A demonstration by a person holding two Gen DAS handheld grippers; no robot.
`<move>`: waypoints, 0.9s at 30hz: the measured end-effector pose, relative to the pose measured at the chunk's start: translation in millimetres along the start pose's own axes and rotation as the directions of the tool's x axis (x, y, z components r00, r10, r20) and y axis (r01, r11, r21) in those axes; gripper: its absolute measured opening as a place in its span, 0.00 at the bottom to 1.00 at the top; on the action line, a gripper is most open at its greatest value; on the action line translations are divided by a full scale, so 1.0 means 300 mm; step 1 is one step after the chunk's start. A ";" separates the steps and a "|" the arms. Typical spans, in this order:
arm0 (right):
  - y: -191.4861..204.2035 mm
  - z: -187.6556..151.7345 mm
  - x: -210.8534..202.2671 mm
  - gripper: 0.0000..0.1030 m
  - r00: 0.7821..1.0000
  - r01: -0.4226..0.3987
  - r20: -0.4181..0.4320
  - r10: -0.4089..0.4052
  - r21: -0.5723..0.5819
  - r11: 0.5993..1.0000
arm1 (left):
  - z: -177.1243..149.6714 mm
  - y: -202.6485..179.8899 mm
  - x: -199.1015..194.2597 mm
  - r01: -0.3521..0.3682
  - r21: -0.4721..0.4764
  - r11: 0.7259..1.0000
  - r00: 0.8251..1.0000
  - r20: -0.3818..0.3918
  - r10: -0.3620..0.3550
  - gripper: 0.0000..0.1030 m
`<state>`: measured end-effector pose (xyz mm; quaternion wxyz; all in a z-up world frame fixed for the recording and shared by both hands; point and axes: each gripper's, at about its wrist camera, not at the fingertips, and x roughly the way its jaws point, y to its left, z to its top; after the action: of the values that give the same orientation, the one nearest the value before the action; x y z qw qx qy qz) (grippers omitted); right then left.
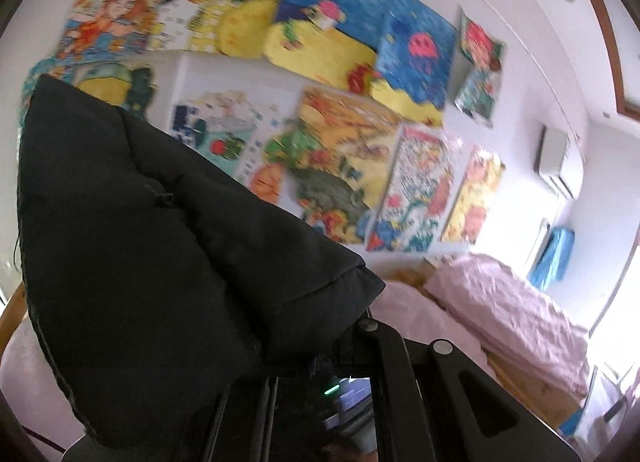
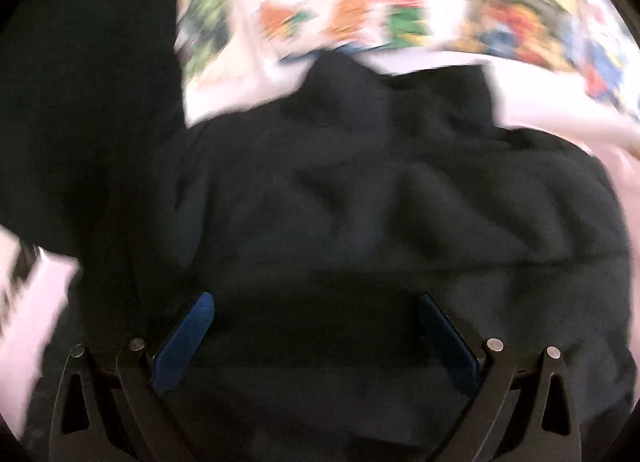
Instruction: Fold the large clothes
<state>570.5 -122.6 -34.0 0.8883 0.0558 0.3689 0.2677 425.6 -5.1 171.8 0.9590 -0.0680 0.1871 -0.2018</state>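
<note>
In the left wrist view, the left gripper (image 1: 320, 362) is pressed together, pinching a fold of the black padded jacket (image 1: 152, 254), which rises quilted up the left side of the frame before a wall of colourful children's drawings (image 1: 320, 82); to the right lies a bed with pink bedding (image 1: 512, 302). In the right wrist view, blurred, the right gripper (image 2: 316, 326) stands spread wide, its blue pads (image 2: 188, 338) apart over the black padded jacket (image 2: 380, 214), which fills most of the frame on pink bedding (image 2: 36, 302).
</note>
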 end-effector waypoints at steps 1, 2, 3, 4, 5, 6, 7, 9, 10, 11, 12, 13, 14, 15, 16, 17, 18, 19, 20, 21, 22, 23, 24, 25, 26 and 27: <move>-0.050 0.011 -0.042 1.00 1.000 -0.002 0.019 0.002 0.027 1.000 | -0.016 -0.015 0.018 0.006 0.011 1.000 1.000 -0.011 -0.006 0.03; -0.118 0.024 -0.102 1.00 0.999 -0.003 0.049 0.001 0.056 0.998 | -0.029 -0.034 0.045 0.010 0.023 1.000 1.000 -0.025 -0.010 0.03; -0.162 0.029 -0.146 1.00 0.997 -0.004 0.073 -0.002 0.076 0.997 | -0.044 -0.054 0.076 0.012 0.039 0.999 0.999 -0.042 -0.010 0.03; -0.205 0.032 -0.192 1.00 0.995 -0.009 0.098 -0.001 0.100 0.995 | -0.059 -0.069 0.099 0.013 0.053 0.999 0.998 -0.057 -0.010 0.03; -0.258 0.034 -0.243 1.00 0.992 -0.021 0.124 0.005 0.132 0.991 | -0.077 -0.088 0.134 0.017 0.071 0.997 0.997 -0.081 -0.011 0.03; -0.313 0.034 -0.291 1.00 0.989 -0.039 0.149 0.014 0.168 0.985 | -0.098 -0.107 0.173 0.021 0.093 0.995 0.994 -0.107 -0.011 0.03; -0.361 0.028 -0.332 1.00 0.985 -0.058 0.172 0.023 0.201 0.978 | -0.119 -0.123 0.206 0.024 0.113 0.993 0.991 -0.133 -0.009 0.03; -0.469 0.017 -0.404 1.00 0.976 -0.098 0.216 0.038 0.275 0.957 | -0.170 -0.163 0.293 0.024 0.176 0.984 0.980 -0.199 0.012 0.03; -0.518 0.004 -0.436 1.00 0.971 -0.120 0.236 0.047 0.307 0.944 | -0.199 -0.182 0.332 0.026 0.209 0.978 0.973 -0.231 0.024 0.03; -0.563 -0.008 -0.462 1.00 0.966 -0.139 0.254 0.053 0.335 0.932 | -0.228 -0.202 0.374 0.026 0.245 0.969 0.965 -0.260 0.039 0.03; -0.598 -0.017 -0.476 1.00 0.963 -0.150 0.263 0.055 0.356 0.923 | -0.263 -0.221 0.420 0.033 0.282 0.959 0.954 -0.294 0.054 0.03; -0.623 -0.025 -0.487 1.00 0.962 -0.156 0.269 0.055 0.374 0.914 | -0.295 -0.233 0.455 0.036 0.306 0.951 0.945 -0.321 0.068 0.03; -0.661 -0.041 -0.496 1.00 0.960 -0.168 0.273 0.059 0.396 0.902 | -0.331 -0.244 0.498 0.035 0.331 0.943 0.931 -0.355 0.090 0.03; -0.682 -0.042 -0.504 1.00 0.959 -0.178 0.275 0.065 0.411 0.894 | -0.368 -0.251 0.544 0.024 0.353 0.935 0.914 -0.388 0.123 0.03; -0.707 -0.046 -0.500 1.00 0.957 -0.195 0.279 0.076 0.427 0.883 | -0.395 -0.252 0.580 0.015 0.360 0.933 0.901 -0.410 0.144 0.04; -0.731 -0.060 -0.498 1.00 0.954 -0.222 0.285 0.097 0.448 0.866 | -0.423 -0.248 0.620 0.003 0.359 0.933 0.887 -0.432 0.164 0.04; -0.755 -0.074 -0.489 1.00 0.948 -0.259 0.290 0.129 0.476 0.840 | -0.450 -0.239 0.659 -0.001 0.347 0.938 0.875 -0.453 0.169 0.04; -0.778 -0.088 -0.475 1.00 0.939 -0.310 0.298 0.174 0.503 0.807 | -0.470 -0.227 0.692 -0.001 0.331 0.944 0.866 -0.472 0.166 0.07; -0.800 -0.104 -0.456 1.00 0.925 -0.362 0.309 0.222 0.533 0.765 | -0.491 -0.213 0.728 0.005 0.307 0.952 0.855 -0.494 0.155 0.09; -0.818 -0.120 -0.444 1.00 0.913 -0.396 0.320 0.251 0.557 0.730 | -0.509 -0.197 0.765 0.011 0.282 0.959 0.842 -0.520 0.144 0.09; -0.832 -0.135 -0.425 1.00 0.901 -0.428 0.330 0.281 0.582 0.692 | -0.531 -0.181 0.802 0.015 0.262 0.965 0.823 -0.551 0.137 0.10; -0.841 -0.149 -0.406 1.00 0.884 -0.466 0.341 0.319 0.597 0.654 | -0.548 -0.169 0.828 0.019 0.251 0.968 0.809 -0.573 0.133 0.11; -0.844 -0.157 -0.391 1.00 0.868 -0.496 0.350 0.352 0.605 0.623 | -0.561 -0.160 0.845 0.024 0.245 0.969 0.800 -0.586 0.129 0.11; -0.845 -0.164 -0.376 1.00 0.850 -0.526 0.359 0.385 0.613 0.590 | -0.574 -0.149 0.859 0.033 0.242 0.970 0.794 -0.595 0.121 0.11; -0.841 -0.172 -0.353 1.00 0.820 -0.569 0.378 0.430 0.620 0.540 | -0.580 -0.142 0.862 0.043 0.239 0.970 0.795 -0.597 0.112 0.12; -0.839 -0.179 -0.337 1.00 0.797 -0.597 0.392 0.459 0.625 0.503 | -0.584 -0.131 0.862 0.060 0.233 0.971 0.800 -0.592 0.093 0.12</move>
<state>583.9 -394.3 -84.3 0.6946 0.5339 0.3286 0.3529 563.0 -157.1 -67.1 0.8533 0.1172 0.4552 -0.2257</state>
